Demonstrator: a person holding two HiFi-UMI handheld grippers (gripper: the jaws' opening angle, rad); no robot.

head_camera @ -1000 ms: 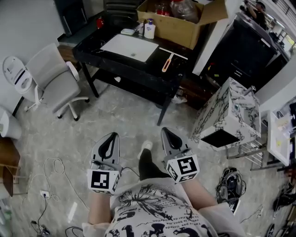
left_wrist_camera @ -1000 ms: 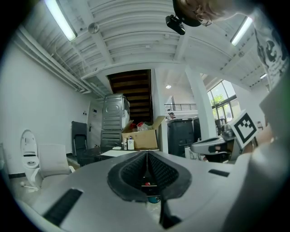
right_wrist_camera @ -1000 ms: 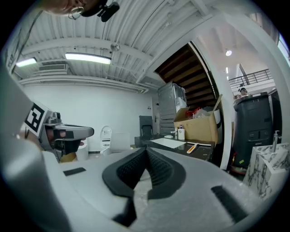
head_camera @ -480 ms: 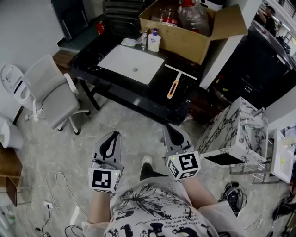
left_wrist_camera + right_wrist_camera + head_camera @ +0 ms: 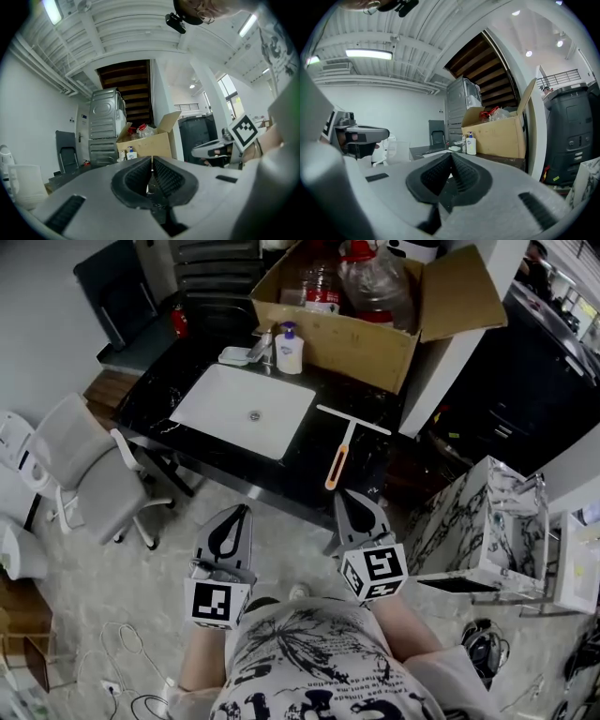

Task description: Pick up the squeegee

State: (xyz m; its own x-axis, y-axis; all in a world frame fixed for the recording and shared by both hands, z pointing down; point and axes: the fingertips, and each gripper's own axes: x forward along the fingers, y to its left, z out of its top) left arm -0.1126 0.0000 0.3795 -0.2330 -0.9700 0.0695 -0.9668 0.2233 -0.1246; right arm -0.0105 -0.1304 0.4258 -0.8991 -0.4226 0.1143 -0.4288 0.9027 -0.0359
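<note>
a: well, what's ahead of the jaws?
b: a black counter (image 5: 305, 463), with a cardboard box (image 5: 361, 348) at its far end and a white sink (image 5: 225, 404) beyond the left gripper (image 5: 246, 509).
a: and the squeegee (image 5: 342, 450)?
b: flat on the counter, just ahead of the right gripper (image 5: 339, 496), handle end toward its jaws, not touching.
a: the jaws?
b: both pairs pressed together, nothing between them.

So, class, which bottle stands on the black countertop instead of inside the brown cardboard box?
The small white pump bottle with the blue top, behind the white sink; the clear plastic bottles sit in the open box.
</note>
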